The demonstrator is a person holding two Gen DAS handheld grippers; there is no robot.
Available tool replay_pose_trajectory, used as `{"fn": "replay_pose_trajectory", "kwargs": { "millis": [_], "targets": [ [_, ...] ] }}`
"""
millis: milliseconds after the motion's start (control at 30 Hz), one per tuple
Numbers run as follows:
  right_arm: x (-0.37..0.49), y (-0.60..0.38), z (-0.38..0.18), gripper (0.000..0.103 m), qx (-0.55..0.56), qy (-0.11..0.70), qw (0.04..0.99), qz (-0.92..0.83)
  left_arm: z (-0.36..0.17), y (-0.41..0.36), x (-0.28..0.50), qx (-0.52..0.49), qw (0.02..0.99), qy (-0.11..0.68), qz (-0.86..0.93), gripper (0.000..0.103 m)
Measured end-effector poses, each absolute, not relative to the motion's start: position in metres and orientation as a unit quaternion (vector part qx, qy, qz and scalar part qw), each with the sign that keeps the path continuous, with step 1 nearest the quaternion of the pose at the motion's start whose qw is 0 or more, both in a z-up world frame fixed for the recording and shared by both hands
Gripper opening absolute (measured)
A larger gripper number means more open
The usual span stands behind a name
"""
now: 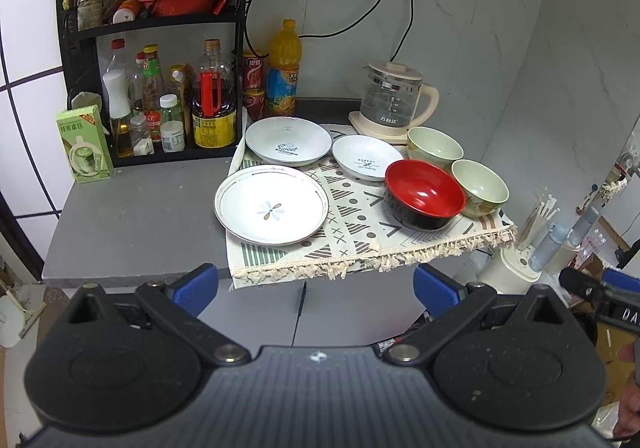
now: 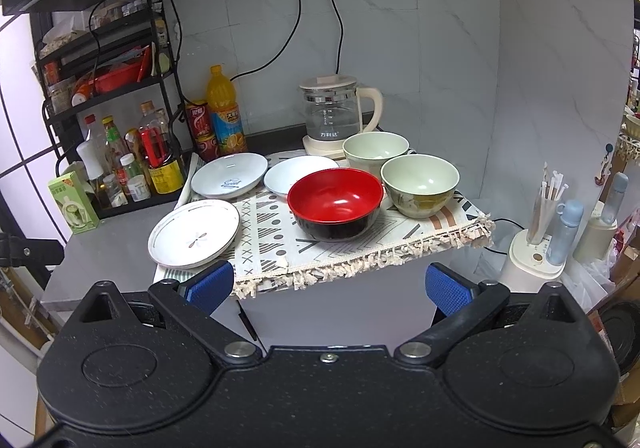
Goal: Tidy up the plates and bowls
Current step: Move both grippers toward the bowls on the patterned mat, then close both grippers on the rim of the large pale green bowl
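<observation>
Plates (image 1: 271, 204) and bowls lay unsorted on a fringed, patterned cloth (image 1: 352, 232) over the grey counter (image 1: 140, 199), at my twelve o'clock. The flower plate sat nearest, two glazed white dishes (image 1: 287, 140) behind it; the glossy red bowl (image 2: 335, 203) stood at one o'clock, touching a pale green bowl (image 2: 419, 183), with another green bowl behind. My left gripper (image 1: 316, 284) and right gripper (image 2: 329, 284) hung short of the counter, jaws apart and empty, probably staged for a first pick.

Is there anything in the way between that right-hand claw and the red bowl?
Nothing visible. The right gripper is open, off the counter's front edge; only bare patterned cloth lies between it and the red bowl.
</observation>
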State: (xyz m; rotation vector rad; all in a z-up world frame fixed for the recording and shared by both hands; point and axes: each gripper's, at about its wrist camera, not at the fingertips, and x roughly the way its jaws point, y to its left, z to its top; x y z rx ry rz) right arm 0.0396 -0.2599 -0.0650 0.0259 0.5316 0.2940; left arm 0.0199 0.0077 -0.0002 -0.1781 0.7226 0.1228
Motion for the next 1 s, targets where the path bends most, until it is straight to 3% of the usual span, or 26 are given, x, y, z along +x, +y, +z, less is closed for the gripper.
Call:
{"fn": "replay_pose_trajectory", "kwargs": {
  "millis": [1000],
  "targets": [
    [0.118,-0.251,-0.073,0.103,0.025,0.271,0.952,0.139,-0.020,0.018,0.096,-0.116,0.915,0.380,0.072,0.103]
  ]
}}
